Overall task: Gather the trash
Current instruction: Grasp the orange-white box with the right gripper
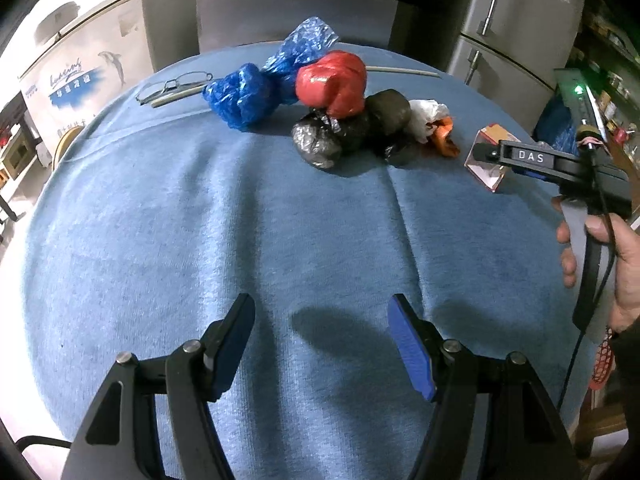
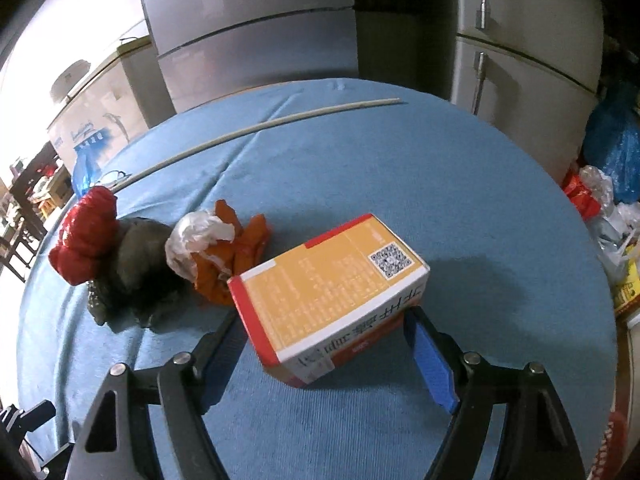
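Note:
A heap of knotted trash bags lies at the far side of the blue tablecloth [image 1: 200, 220]: two blue bags [image 1: 240, 96], a red one [image 1: 332, 84], black ones [image 1: 320, 140], and a white [image 1: 428, 114] and orange wad [image 1: 446, 136]. My left gripper [image 1: 323, 300] hovers open over bare cloth, well short of the heap. An orange and red carton [image 2: 328, 284] lies flat beside the orange wad [image 2: 240, 248]. My right gripper [image 2: 324, 314] is open, and the carton's near end sits between its fingertips. I cannot see the pads pressing on it.
Glasses [image 1: 176, 84] and a long pale stick [image 2: 260, 128] lie near the table's far edge. Grey fridges [image 2: 520, 60] stand behind it. More bags [image 2: 608, 148] are piled off the table's right edge. A hand [image 1: 624, 264] holds the right gripper's handle.

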Tool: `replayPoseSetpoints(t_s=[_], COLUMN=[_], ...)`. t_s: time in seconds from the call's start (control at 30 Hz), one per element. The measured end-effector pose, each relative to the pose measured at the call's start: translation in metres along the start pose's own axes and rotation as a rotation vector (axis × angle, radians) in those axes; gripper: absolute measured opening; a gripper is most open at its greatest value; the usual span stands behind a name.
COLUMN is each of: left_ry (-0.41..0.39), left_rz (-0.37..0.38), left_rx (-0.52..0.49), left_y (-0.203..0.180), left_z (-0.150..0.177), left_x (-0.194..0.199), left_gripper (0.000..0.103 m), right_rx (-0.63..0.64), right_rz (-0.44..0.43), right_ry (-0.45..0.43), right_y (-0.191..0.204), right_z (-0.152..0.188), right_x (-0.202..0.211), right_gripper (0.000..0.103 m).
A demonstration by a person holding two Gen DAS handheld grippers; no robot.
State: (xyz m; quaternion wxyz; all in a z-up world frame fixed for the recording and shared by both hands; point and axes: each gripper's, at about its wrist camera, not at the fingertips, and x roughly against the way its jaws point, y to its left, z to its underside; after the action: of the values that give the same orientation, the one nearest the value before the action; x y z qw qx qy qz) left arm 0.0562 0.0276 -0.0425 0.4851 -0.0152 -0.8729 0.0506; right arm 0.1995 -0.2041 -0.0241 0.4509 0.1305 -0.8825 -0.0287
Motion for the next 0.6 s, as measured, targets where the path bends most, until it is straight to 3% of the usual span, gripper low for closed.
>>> replayPoseSetpoints(t_s=[0.03,0.1,0.13,0.23,0.37,0.43,0.47,0.53,0.6], left_ry=[-0.002,-0.005,-0.007,-0.007,-0.004,-0.005,-0.005,-0.005,-0.001], left_rz=[0.0,0.002,0.002,0.0,0.001,0.003,0.005,0.009,0.018], left_rx=[0.0,0.005,0.008,0.008,0.008,0.011,0.013,0.02,0.022], left_y=[0.0,0.0,0.0,-0.001,0.0,0.0,0.0,0.001,0.0], left_z=[-0.001,-0.002,-0.003,-0.002,0.001,0.002,0.003,0.004,0.003], left_x=[0.0,0.001,0.002,0.002,0.002,0.003,0.003,0.003,0.002], left_gripper=[0.069,0.069,0.069,0.069,0.069,0.069,0.069,0.069,0.069], right_rx=[-0.014,-0.047,-0.055,-0.063,-0.123,-0.177,-0.215,-0.275,-0.293], right_rz=[-0.004,-0.008,-0.008,-0.003,0.015,0.046,0.067,0.041,0.011], right_ry=[-0.002,-0.007,-0.005,-0.009,-0.008,-0.003,-0.012,-0.045,-0.068], right_y=[-0.002,-0.007,-0.009,-0.01,-0.025,-0.036,-0.042,-0.05,-0.047], right_z=[0.0,0.001,0.003,0.01,0.019,0.026,0.03,0.033,0.034], right_x=[0.0,0.002,0.002,0.008,0.016,0.023,0.03,0.042,0.053], right_gripper=[0.081,0.066,0.053,0.046,0.046,0.051,0.065,0.083,0.083])
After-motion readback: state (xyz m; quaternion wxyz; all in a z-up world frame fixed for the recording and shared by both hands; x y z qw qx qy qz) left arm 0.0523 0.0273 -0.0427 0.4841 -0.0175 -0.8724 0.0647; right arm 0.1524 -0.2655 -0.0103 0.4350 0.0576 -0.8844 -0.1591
